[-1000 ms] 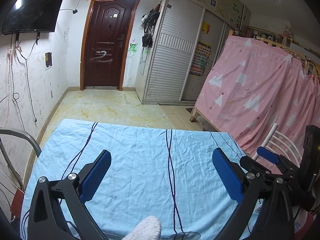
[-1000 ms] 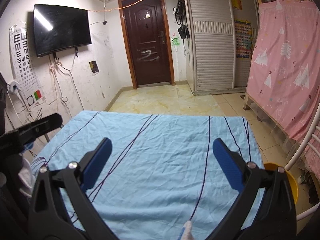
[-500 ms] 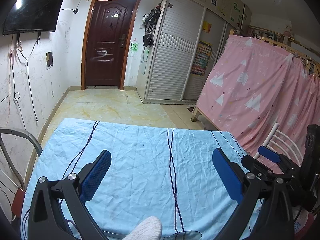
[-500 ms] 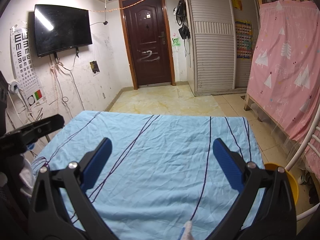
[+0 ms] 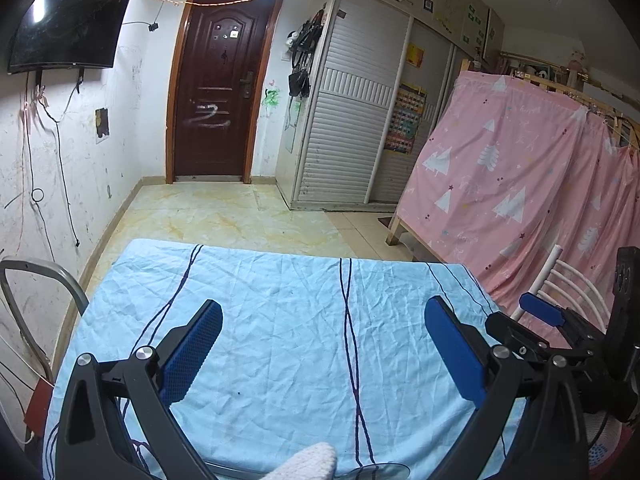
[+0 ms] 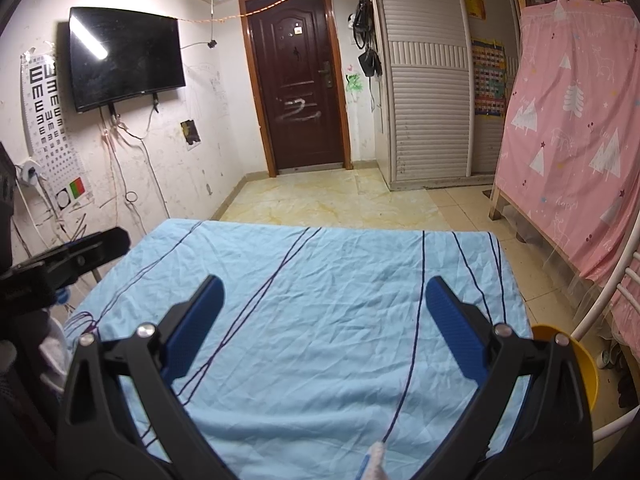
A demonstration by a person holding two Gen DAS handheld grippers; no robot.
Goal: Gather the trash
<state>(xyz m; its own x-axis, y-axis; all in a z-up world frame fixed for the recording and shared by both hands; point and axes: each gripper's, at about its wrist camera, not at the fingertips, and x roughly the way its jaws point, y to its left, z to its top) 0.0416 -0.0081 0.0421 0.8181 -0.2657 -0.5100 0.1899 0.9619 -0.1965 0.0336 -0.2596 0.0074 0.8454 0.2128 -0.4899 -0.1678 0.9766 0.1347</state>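
Observation:
My left gripper is open and empty over a table with a light blue striped cloth. A white crumpled lump shows at the near edge below it, beside a clear round rim. My right gripper is open and empty over the same cloth. A small white and blue item lies at the near edge. A yellow bin stands by the table's right side. The right gripper also shows at the right of the left wrist view.
A metal chair back stands left of the table. A white chair frame and pink curtained bed are on the right. A dark door and tiled floor lie beyond the table. The left gripper's body is at the left.
Both grippers have shifted very slightly; the view is almost the same. Both stay open and empty.

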